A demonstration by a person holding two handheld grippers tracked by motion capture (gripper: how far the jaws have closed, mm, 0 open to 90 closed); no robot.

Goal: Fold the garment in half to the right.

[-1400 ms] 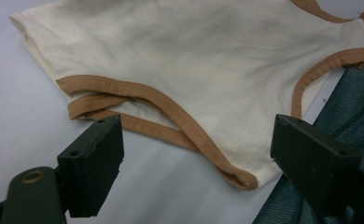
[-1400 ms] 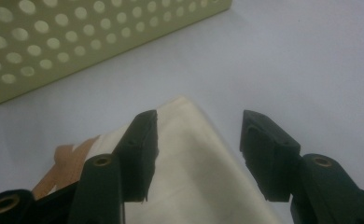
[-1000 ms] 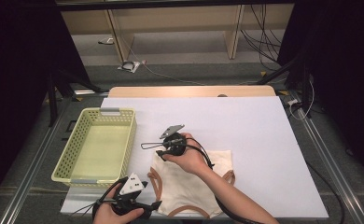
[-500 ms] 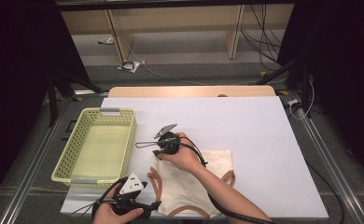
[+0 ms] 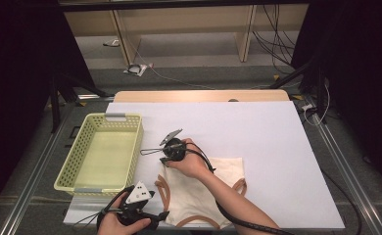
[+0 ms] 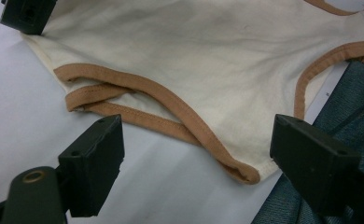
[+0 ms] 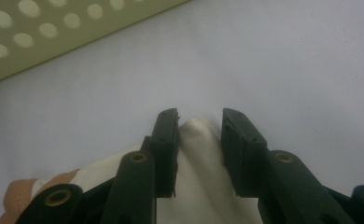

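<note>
At the far left corner of the cream garment (image 5: 201,193), my right gripper (image 7: 199,140) straddles a raised fold of the cloth; its jaws have just been closing, the left pad looks to be against the fabric, and a sliver of gap remains on the right, so I would not call it a firm pinch. In the high view that right gripper (image 5: 165,148) sits just beyond the garment's far edge, with my hand over the cloth behind it. The garment lies flat on the near middle of the white worktop (image 5: 267,137), its tan trim curving along the near and left sides.

My left gripper (image 6: 199,158) hovers at the near left, jaws spread wide, with the trimmed corner of the garment (image 6: 194,60) lying between and just beyond them, untouched. From above, my left gripper (image 5: 152,214) is at the worktop's near edge, with its grey three-cornered plate on top.

To the left of the right gripper, near but apart from it, stands a yellow-green perforated basket (image 5: 71,161); its wall also runs across the far left of the right gripper view (image 7: 40,42). Nothing lies between either gripper and the cloth. A black cable trails from my right forearm off the near edge.

By my count: one garment, one basket, two grippers, one worktop.
</note>
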